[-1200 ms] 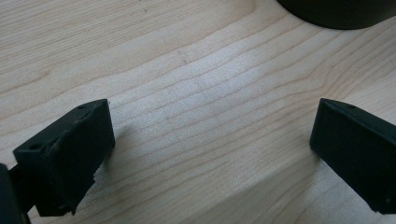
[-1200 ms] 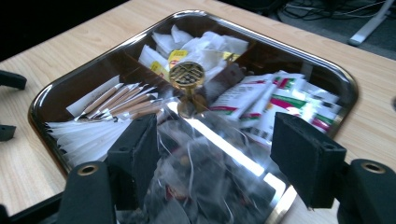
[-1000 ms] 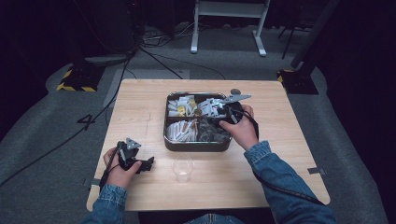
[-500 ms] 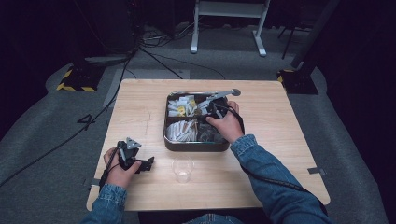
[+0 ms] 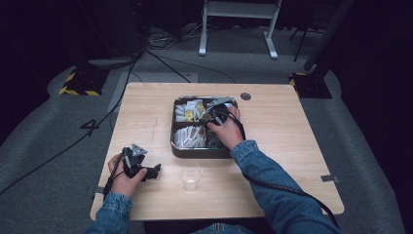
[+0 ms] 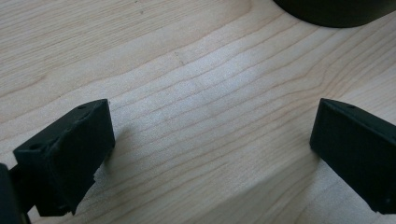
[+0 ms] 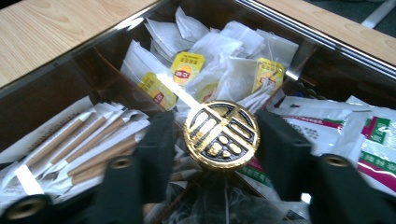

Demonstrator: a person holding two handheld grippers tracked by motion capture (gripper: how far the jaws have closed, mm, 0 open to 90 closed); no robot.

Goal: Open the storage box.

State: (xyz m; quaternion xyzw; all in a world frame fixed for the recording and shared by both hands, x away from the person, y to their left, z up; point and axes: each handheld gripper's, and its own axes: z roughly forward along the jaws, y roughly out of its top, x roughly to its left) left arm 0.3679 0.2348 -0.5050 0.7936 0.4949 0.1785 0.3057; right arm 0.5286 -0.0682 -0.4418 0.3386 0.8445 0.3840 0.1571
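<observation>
A: What has changed since a second ago?

B: The right gripper [image 7: 220, 140] has moved from the tray's right side in over the middle of the tray [image 5: 176, 146], and its jaws have just been closing. They now stand either side of the round gold knob [image 7: 221, 134] at the centre of the dividers, very close to its rim; I cannot tell whether they press on it.

A: And the left gripper [image 5: 138, 165]?

B: It has stayed at the desk's [image 5: 146, 112] near left corner, jaws spread wide over bare wood.

A: What else is there?

B: Yellow-labelled tea bags [image 7: 187, 67] lie beyond the knob, wrapped sticks [image 7: 79, 140] to its left. A clear cup [image 5: 190, 176] stands just in front of the tray, as before.
</observation>
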